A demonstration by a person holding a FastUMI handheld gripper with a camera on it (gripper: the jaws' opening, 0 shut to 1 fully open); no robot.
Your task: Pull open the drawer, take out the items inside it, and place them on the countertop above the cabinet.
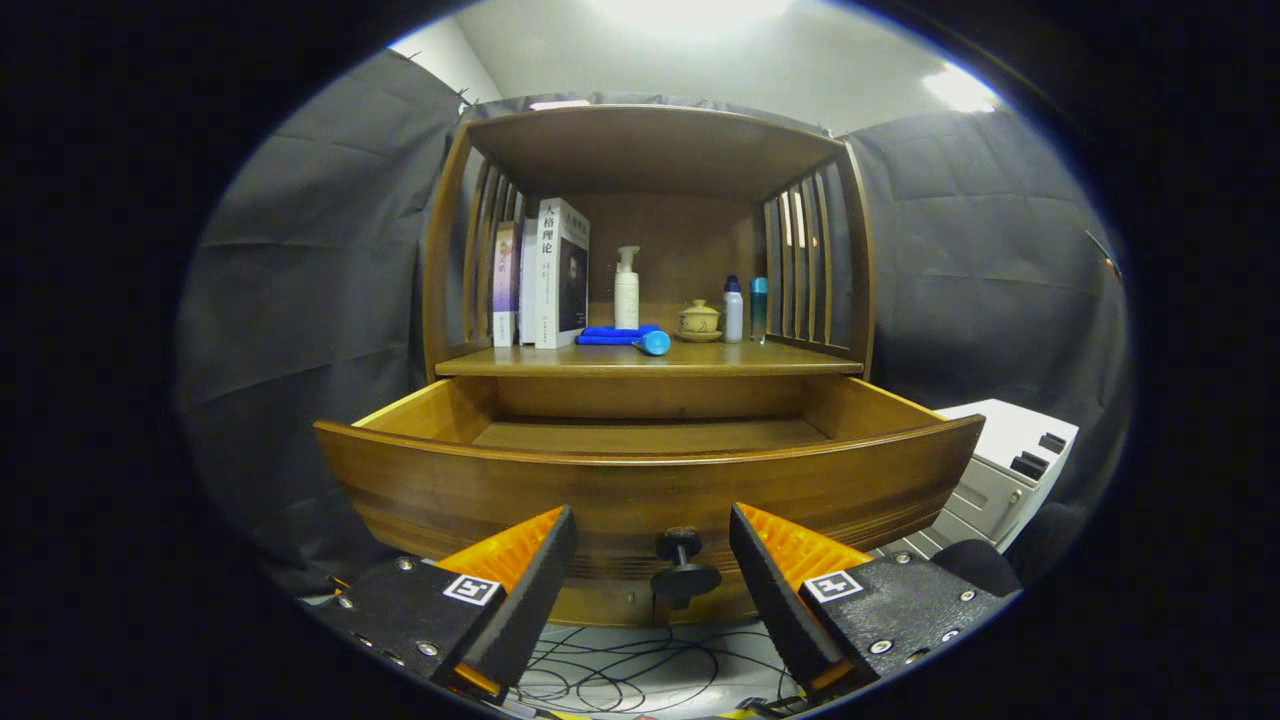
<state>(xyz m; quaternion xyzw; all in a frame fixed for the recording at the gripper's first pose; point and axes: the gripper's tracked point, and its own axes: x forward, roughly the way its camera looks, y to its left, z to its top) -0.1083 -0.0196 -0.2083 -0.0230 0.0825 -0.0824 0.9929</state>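
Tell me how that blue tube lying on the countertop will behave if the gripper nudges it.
The blue tube lies on its side on the countertop, so it looks round and would probably roll. It appears small, likely light. The open gripper is at the drawer knob, well short of it.

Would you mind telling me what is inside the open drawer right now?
The visible rear part of the drawer floor is bare wood. Its front panel hides the near part. The hand-held gripper is open around the knob.

We see a staged recording booth, not a real home: dark cloth walls [310,270] surround a lone wooden cabinet [650,160], loose cables [620,670] on the floor, grey equipment [1000,460] beside.
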